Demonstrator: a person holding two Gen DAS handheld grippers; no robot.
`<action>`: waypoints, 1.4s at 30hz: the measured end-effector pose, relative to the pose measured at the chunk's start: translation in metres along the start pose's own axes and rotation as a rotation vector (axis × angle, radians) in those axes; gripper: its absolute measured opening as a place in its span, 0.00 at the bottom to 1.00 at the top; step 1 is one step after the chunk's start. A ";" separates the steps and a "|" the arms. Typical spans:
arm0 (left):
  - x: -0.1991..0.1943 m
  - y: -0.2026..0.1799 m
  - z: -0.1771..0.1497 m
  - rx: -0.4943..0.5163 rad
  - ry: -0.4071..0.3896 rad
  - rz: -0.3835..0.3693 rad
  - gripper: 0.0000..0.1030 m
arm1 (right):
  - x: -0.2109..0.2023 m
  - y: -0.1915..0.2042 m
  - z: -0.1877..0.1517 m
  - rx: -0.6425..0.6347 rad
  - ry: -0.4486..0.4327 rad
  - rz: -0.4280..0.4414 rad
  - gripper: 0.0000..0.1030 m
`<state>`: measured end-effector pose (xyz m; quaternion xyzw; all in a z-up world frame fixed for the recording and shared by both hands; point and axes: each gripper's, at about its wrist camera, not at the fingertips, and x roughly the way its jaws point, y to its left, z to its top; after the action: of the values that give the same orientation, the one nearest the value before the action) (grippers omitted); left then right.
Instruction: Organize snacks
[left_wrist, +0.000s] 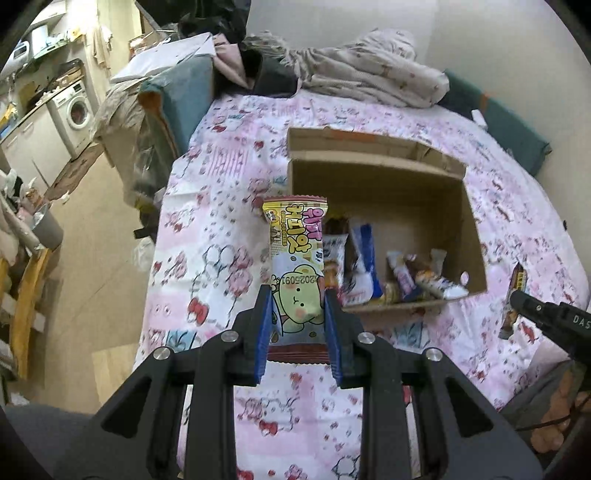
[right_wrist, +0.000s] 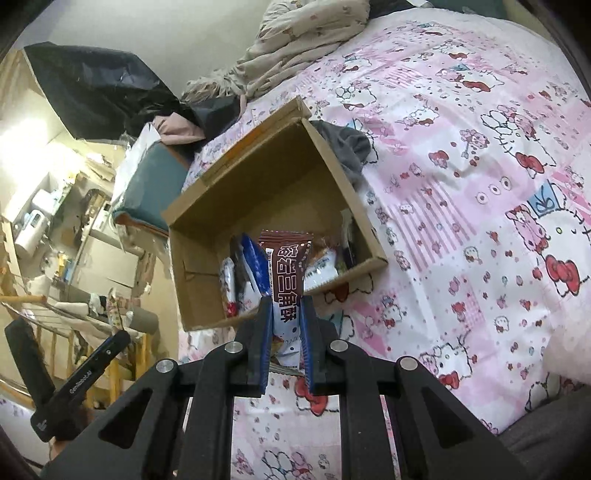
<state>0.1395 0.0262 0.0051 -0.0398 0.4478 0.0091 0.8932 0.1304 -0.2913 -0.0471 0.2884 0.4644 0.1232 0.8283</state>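
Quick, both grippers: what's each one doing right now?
Left gripper: closed on the yellow snack packet.
Right gripper: closed on the brown snack packet.

Looking down along each gripper from close above the bed (left_wrist: 207, 229); sharing the cardboard box (left_wrist: 373, 177) (right_wrist: 258, 173) just ahead.

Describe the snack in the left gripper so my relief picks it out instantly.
On the pink cartoon-print bedspread sits an open cardboard box. Just left of it, the left gripper holds a yellow-topped packet. Unlike the brown and blue wrappers nearby, it shows a green cartoon bear.
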 end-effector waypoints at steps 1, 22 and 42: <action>0.000 -0.001 0.005 0.003 -0.004 -0.005 0.22 | 0.001 0.001 0.004 0.001 0.000 0.003 0.14; 0.088 -0.060 0.061 0.104 -0.006 -0.067 0.22 | 0.083 0.030 0.067 -0.186 0.066 -0.005 0.15; 0.118 -0.053 0.047 0.076 0.045 -0.067 0.62 | 0.100 0.029 0.068 -0.188 0.067 -0.018 0.79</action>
<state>0.2499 -0.0253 -0.0579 -0.0210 0.4660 -0.0385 0.8837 0.2435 -0.2456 -0.0725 0.2008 0.4806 0.1684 0.8369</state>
